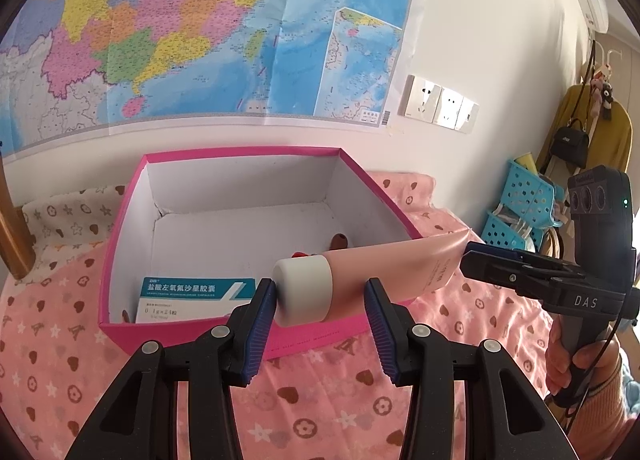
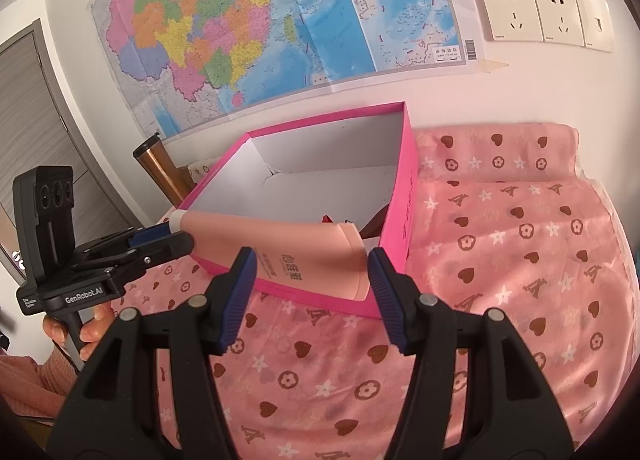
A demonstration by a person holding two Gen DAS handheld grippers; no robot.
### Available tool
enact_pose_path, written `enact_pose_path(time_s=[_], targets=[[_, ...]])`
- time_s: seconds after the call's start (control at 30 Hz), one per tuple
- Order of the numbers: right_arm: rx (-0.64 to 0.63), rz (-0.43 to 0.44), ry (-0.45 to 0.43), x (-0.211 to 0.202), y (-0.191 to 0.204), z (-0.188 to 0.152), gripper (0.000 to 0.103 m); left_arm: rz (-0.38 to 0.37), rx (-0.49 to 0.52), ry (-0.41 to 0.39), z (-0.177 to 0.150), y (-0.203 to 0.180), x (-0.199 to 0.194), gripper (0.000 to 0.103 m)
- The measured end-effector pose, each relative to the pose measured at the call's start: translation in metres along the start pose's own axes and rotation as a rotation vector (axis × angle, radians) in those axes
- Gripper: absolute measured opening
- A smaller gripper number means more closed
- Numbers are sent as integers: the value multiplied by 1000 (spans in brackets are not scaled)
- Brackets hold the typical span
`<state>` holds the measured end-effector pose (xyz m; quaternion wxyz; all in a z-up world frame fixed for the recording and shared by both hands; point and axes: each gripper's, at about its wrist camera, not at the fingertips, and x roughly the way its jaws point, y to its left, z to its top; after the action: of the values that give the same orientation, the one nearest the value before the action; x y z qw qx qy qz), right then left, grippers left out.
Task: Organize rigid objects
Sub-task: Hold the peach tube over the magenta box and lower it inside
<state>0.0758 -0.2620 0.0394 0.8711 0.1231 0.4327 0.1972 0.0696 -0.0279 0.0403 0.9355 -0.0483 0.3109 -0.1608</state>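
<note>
The pink tube (image 1: 384, 266) hangs level over the near edge of the pink box (image 1: 124, 219) on the bed, its white cap (image 1: 304, 290) between the left gripper (image 1: 320, 300)'s pads, which touch it on one side only, while the right gripper (image 2: 308, 280) straddles its flat tail without visibly pinching. It looks like a two-handed carry into the box. Next, I'd guess, both hands ease it past the rim and lay it beside the medicine carton (image 1: 192, 298) in the near left corner.

Black left tool (image 1: 320, 302), ribbed blue pads (image 1: 262, 324), silver screws, pink knit sleeve (image 2: 36, 384)
</note>
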Motion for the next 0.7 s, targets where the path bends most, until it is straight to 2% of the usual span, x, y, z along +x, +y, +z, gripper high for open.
enact_pose_path(time_s=[0.7], targets=[[-10, -7, -2, 5, -3, 12, 60, -7, -21, 6, 6, 6, 9, 46]])
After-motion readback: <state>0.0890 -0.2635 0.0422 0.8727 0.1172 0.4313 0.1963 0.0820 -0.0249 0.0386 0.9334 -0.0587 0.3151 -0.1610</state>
